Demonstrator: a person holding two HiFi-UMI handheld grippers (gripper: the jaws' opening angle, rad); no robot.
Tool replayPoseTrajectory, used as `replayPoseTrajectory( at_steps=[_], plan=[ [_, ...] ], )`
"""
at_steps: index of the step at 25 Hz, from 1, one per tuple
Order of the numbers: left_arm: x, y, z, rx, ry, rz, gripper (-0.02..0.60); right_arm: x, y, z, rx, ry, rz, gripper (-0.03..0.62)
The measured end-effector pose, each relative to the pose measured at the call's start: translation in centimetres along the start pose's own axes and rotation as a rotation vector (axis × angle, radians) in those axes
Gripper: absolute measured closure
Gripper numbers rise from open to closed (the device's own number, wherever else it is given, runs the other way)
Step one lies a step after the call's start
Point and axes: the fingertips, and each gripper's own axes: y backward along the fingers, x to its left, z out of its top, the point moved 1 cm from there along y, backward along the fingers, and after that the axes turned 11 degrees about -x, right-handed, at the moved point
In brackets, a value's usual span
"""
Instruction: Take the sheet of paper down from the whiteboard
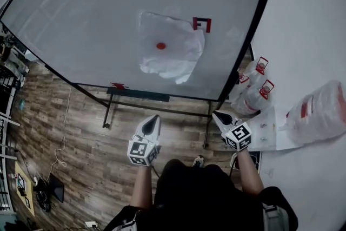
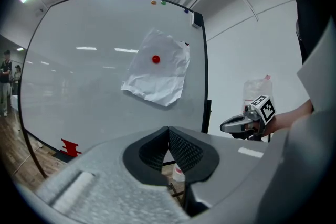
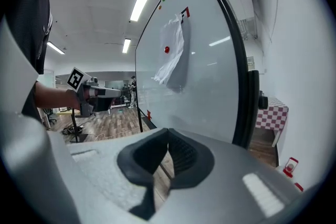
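Head view: we see the crumpled sheet of paper (image 1: 170,48) on the whiteboard (image 1: 81,24), upper centre of frame, pinned by a red magnet (image 1: 161,45). Left gripper (image 1: 155,118) and right gripper (image 1: 218,115) sit at lower centre, both well apart from the board, tips pointing toward it. Left gripper view: we read the jaws closed together, nothing between them. Right gripper view: same, pads meeting at the tip, empty. Paper untouched by either gripper.

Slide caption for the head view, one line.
Left gripper and right gripper, both shut, face a whiteboard holding a crumpled paper sheet under a red magnet.
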Motion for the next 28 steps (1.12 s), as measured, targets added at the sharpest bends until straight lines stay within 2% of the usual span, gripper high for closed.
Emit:
replayPoseTrajectory(
  at_steps=[7, 14, 18, 19, 24, 26, 28],
  plan=[
    [2.2, -2.8, 2.7, -0.050, -0.022, 0.014, 0.571, -1.3, -4.1, 3.5, -0.059, 0.002, 0.053, 0.589],
    [5.6, -7.4, 5.8, -0.123, -0.060, -0.014, 0.571, -2.0, -8.3, 8.3, -0.142, 0.006, 0.068, 0.589],
    [5.9, -10.2, 8.4, -0.183, -0.148, -0.066, 0.571, -2.3, -9.7, 11.7, -0.235, -0.065, 0.093, 0.586],
    [5.8, -10.8, 9.0, -0.194, -0.166, -0.081, 0.571, -2.4, -10.0, 12.3, -0.255, -0.075, 0.094, 0.560],
    [5.5, -12.5, 12.8, -0.290, -0.209, -0.120, 0.569, -2.7, -11.4, 14.1, -0.324, -0.130, 0.088, 0.529],
    [5.5, -12.8, 14.2, -0.315, -0.274, -0.123, 0.569, -2.7, -11.9, 14.6, -0.347, -0.144, 0.084, 0.515],
    [5.4, -13.4, 15.1, -0.314, -0.390, -0.147, 0.568, -2.8, -12.6, 14.9, -0.371, -0.160, 0.076, 0.505]
  ],
)
